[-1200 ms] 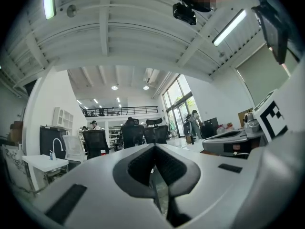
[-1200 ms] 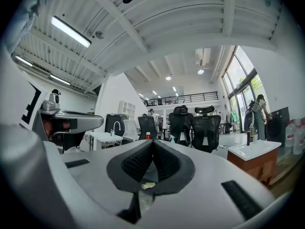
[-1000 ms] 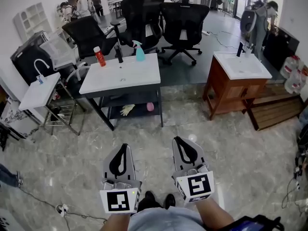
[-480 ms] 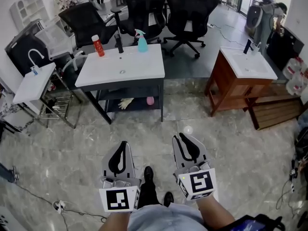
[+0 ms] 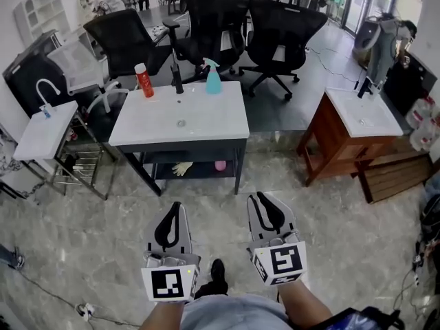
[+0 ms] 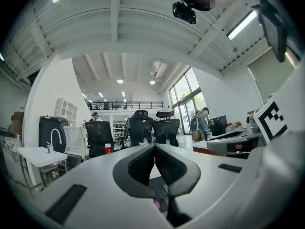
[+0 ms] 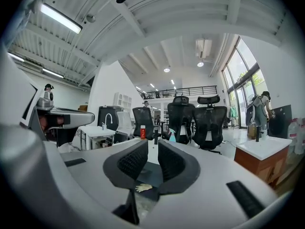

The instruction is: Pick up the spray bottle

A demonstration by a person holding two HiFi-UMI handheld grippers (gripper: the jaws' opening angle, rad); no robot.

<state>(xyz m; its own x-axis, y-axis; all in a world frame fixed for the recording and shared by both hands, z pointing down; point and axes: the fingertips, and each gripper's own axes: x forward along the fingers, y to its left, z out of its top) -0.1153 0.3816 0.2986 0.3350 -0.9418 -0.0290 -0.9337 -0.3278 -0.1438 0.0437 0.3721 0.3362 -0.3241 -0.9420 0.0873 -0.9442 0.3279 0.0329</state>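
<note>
The teal spray bottle (image 5: 214, 76) stands upright at the back edge of the white sink table (image 5: 206, 126), right of the black faucet (image 5: 177, 74) and a red bottle (image 5: 144, 80). Both grippers are held level over the marble floor, well short of the table. My left gripper (image 5: 176, 208) is shut with nothing in it; its pads meet in the left gripper view (image 6: 155, 147). My right gripper (image 5: 256, 199) is slightly open and empty, with a narrow gap between its pads (image 7: 153, 144). The spray bottle (image 7: 172, 137) shows small just right of that gap.
Black office chairs (image 5: 282, 26) crowd behind the table. A wooden vanity with a white basin (image 5: 361, 119) stands at the right and a small white sink on a rack (image 5: 45, 126) at the left. A yellow glove (image 5: 182, 167) lies on the table's lower shelf. Marble floor lies between me and the table.
The person has walked forward, so the sink table and spray bottle sit nearer and lower in the head view. Both grippers keep their place side by side in front of the body.
</note>
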